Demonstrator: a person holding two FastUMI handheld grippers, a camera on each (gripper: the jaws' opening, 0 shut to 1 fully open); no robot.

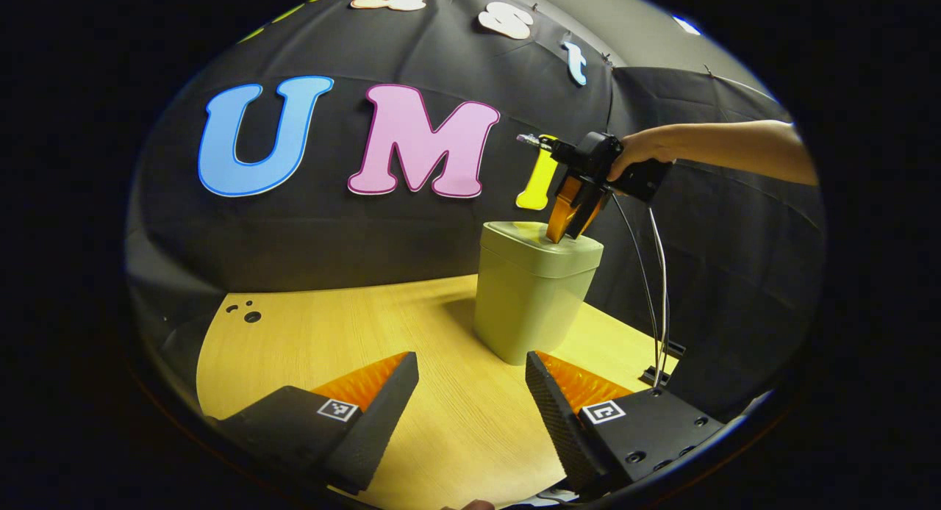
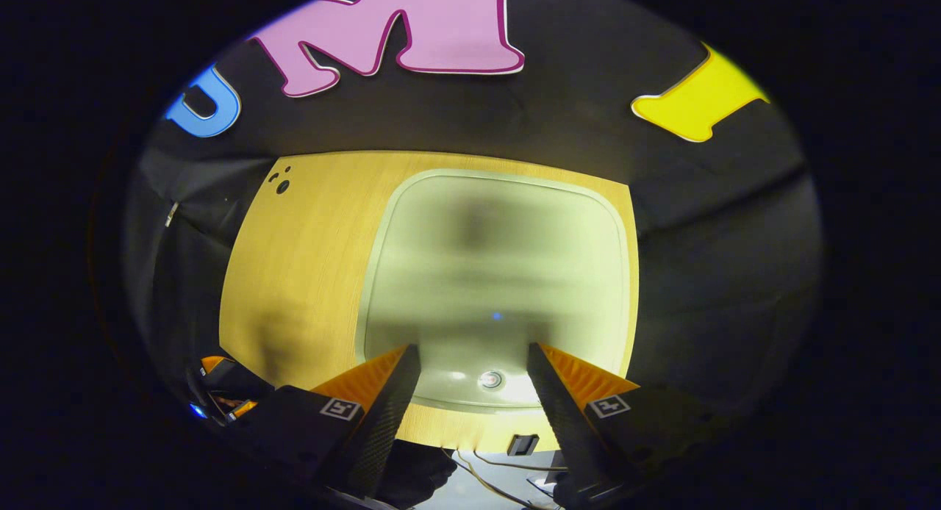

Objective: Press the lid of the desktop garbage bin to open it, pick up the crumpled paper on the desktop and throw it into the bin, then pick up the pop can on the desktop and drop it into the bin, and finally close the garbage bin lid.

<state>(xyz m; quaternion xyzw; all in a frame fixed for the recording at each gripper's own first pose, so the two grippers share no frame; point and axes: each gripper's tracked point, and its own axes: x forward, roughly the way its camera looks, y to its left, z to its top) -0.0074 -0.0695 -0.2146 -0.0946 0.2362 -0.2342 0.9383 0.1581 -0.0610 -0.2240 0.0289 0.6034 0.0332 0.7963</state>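
R hand-held gripper (image 1: 564, 229) on bin lid (image 1: 540, 247)

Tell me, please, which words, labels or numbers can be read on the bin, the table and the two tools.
Bin: no text on it.
Table: no text on it.
Left tool and right tool: square coded tags, patterns only, no readable words.

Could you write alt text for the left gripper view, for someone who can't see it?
A hand holds the right tongs down on the closed lid of a pale green bin on a wooden table. The left tongs hang open in the foreground.
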